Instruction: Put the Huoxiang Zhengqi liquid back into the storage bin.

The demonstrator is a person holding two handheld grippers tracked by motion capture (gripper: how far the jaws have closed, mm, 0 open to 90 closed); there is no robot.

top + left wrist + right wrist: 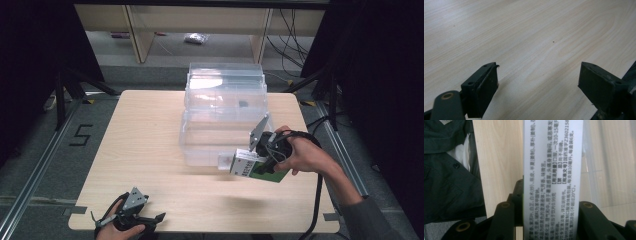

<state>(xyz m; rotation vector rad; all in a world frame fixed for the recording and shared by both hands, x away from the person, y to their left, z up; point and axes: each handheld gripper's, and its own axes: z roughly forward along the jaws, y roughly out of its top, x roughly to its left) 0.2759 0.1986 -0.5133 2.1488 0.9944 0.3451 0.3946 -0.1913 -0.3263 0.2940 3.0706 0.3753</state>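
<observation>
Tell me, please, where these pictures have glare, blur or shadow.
High view: a bright glare patch on the clear plastic box, and a soft shadow on the table under the carton. Left gripper view: the near tongs look soft, with shadows on the wood. Right gripper view: the carton's print is sharp mid-frame and blurs toward the bottom.

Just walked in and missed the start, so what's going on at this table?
A person at a wooden table holds a gripper in each hand. The right gripper is shut on a small white and green box printed with text, holding it above the table beside the front of a clear plastic storage bin. The left gripper sits open at the table's near edge, its fingers spread with only bare wood between them.
</observation>
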